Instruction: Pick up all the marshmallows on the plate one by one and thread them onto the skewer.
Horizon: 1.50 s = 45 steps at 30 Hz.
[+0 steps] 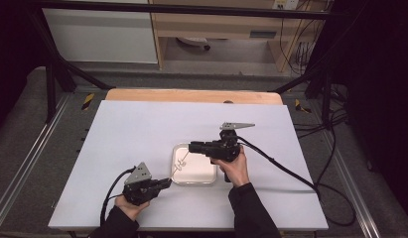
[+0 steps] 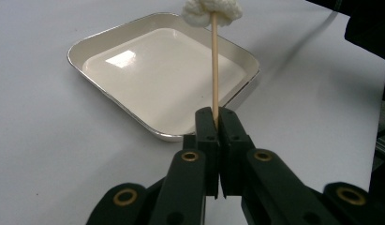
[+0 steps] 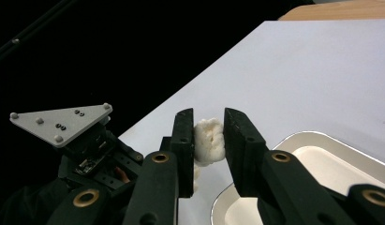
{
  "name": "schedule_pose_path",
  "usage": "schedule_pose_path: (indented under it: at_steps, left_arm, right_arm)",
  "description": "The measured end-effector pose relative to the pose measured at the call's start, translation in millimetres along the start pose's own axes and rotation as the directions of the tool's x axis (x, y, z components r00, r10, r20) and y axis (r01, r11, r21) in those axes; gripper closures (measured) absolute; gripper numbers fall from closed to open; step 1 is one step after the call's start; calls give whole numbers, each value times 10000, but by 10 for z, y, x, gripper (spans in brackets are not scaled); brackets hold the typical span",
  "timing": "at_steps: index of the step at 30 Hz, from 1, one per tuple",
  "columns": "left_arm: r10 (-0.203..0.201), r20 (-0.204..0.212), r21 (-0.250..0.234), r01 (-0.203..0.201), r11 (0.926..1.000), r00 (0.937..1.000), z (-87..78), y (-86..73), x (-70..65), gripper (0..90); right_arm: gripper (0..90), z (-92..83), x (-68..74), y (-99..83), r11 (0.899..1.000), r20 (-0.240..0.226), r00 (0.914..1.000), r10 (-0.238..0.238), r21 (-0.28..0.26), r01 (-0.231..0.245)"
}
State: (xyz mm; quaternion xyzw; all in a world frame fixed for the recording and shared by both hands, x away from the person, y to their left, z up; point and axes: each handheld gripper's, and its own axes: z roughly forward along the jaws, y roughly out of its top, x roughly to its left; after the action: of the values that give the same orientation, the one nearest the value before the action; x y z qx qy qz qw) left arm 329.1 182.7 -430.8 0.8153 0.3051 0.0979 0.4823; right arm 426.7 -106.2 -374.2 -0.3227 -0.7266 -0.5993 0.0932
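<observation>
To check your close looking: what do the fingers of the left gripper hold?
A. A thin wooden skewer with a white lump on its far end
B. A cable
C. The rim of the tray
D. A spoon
A: in the left gripper view the left gripper is clamped on the wooden skewer, which carries the white lump above the tray.

A white tray (image 1: 194, 171) sits on the pale table (image 1: 142, 139). The left gripper (image 1: 164, 183) holds a thin stick (image 1: 179, 165) over it. The right gripper (image 1: 191, 147) meets the stick's top.
</observation>
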Motion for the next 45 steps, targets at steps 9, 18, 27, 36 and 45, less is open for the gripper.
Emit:
schedule_pose_path:
  at_steps: [9, 18, 27, 36, 45]
  left_arm:
    - [228, -80, 311, -225, 9993, 9997, 24, 2, -17, 882]
    - [319, -139, 465, -313, 9984, 9994, 30, -1, -16, 883]
    - [311, -143, 561, -302, 9980, 9994, 40, -5, -16, 883]
    - [305, -94, 613, -298, 9977, 9995, 53, -9, -23, 883]
    - [296, -55, 672, -292, 9973, 9995, 66, -15, -25, 883]
  right_arm:
    - [759, 33, 2, -37, 9999, -165, 9998, 60, 94, -58]
    - [772, 89, 0, -106, 9998, -225, 9997, 8, 214, -3]
    - [784, 113, 12, -151, 9992, -247, 9997, -59, 395, 69]
    - [789, 133, 24, -190, 9990, -294, 9995, -105, 430, 117]
    - [792, 148, 42, -233, 9982, -268, 9994, -212, 561, 227]
